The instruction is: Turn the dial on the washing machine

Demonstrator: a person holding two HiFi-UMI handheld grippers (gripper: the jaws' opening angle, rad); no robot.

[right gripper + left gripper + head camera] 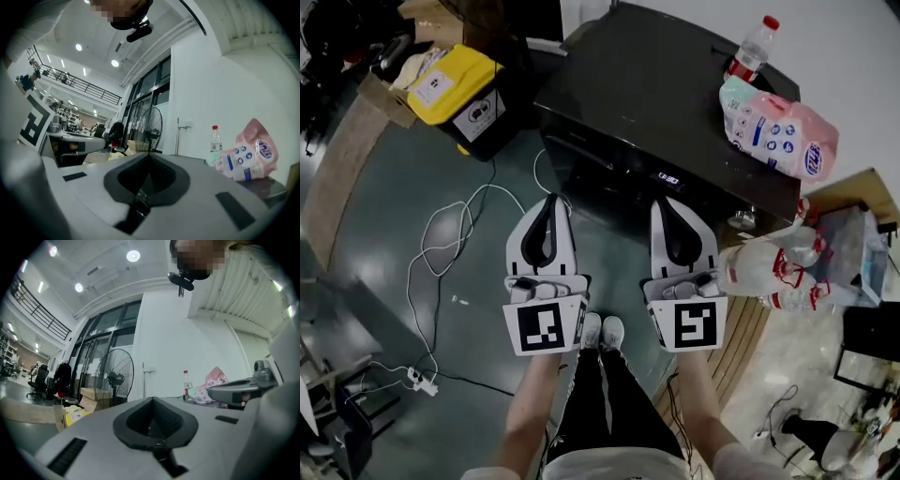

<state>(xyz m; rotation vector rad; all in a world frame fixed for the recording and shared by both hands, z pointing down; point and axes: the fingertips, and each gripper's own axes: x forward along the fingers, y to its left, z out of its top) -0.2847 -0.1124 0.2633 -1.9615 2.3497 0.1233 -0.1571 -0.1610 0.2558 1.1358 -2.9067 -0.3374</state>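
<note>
Head view, quick check: where's the dial? /ops

me: Can't pin it. The washing machine (656,94) is the black box straight ahead of me, with a lit display (668,177) on its front panel. A small round shape (741,220) at the panel's right end could be the dial, but it's too dark and small to call.

ops: Jaws?

me: Left gripper (549,199) and right gripper (661,202) are both clenched with nothing between the pads. Both are short of the panel, no contact.

ops: Plan?

me: My call: open one gripper before reaching in and come in square to the panel. Put a pad on each side of the knob, close firm, then roll the wrist about the knob's axis. No sideways drag. Right looks nearer, if that shape is it.

ops: Blind spots?

me: Both gripper views look over the machine's top at the bottle (215,139) and detergent bag (248,161), so the panel is out of frame. From the head camera the front face is a dark sliver.
</note>
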